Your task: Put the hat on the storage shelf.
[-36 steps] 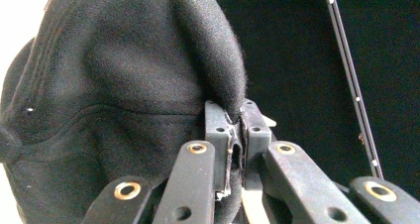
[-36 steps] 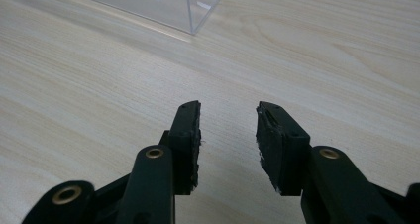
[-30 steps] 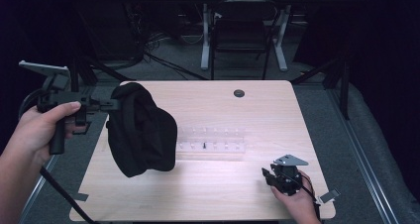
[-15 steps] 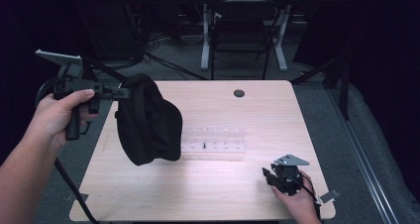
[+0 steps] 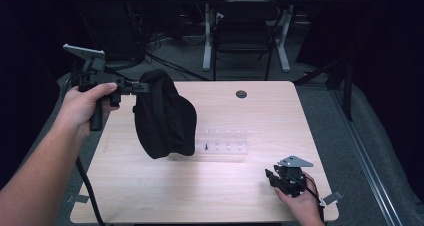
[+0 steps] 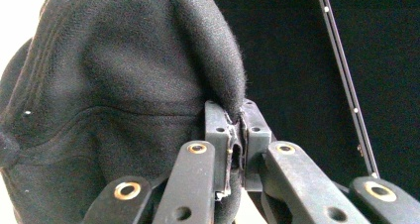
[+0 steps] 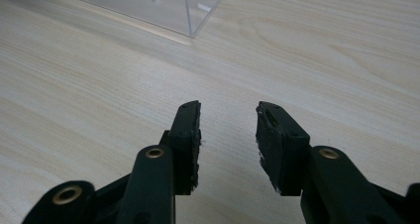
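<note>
A black cloth cap (image 5: 164, 116) hangs in the air over the table's left half, above the left end of a clear plastic rack (image 5: 226, 141). My left gripper (image 5: 145, 88) is shut on a fold of the cap's edge, held up by a hand at the table's left side. Seen close in the left gripper view, the cap (image 6: 109, 100) is pinched between the pads of the left gripper (image 6: 236, 116). My right gripper (image 5: 272, 178) rests low near the table's front right edge. Its jaws stand apart in the right gripper view, the right gripper (image 7: 229, 116) open with nothing between them.
The wooden table (image 5: 280, 116) has a small dark hole (image 5: 241, 94) near its far edge. A corner of the clear rack (image 7: 185, 11) lies just ahead of the right gripper. Behind the table stand a dark chair and white desk legs (image 5: 207, 41). Cables trail off the left edge.
The left gripper has lifted the cap higher and carried it rightward and farther over the table, uncovering more of the table's left side. The right gripper has stayed put.
</note>
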Action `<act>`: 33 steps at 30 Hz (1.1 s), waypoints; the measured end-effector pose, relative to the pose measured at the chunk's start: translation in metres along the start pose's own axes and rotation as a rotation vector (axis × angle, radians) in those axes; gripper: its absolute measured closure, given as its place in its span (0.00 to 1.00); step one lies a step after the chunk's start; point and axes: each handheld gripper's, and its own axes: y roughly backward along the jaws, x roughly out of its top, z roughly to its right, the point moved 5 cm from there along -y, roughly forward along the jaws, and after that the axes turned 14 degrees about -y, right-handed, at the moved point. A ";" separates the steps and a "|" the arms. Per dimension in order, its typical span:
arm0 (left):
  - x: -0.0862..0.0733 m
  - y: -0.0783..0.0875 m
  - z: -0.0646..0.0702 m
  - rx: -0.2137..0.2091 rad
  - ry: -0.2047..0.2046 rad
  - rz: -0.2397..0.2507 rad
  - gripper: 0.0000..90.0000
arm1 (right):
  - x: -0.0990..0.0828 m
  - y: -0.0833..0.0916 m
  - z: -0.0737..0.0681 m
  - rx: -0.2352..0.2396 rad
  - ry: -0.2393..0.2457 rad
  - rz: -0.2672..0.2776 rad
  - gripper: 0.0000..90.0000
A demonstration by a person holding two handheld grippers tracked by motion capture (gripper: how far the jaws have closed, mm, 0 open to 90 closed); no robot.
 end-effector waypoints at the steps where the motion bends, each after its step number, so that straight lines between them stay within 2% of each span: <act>1: 0.001 -0.002 0.000 -0.001 0.001 -0.001 0.96 | 0.000 0.000 0.000 0.001 -0.001 0.002 0.68; 10: 0.007 -0.021 -0.001 0.002 -0.001 -0.012 0.96 | 0.001 0.001 0.001 0.009 -0.004 0.008 0.68; 33: 0.010 -0.046 -0.006 0.033 0.004 -0.029 0.96 | 0.002 0.002 -0.001 0.015 -0.001 0.011 0.68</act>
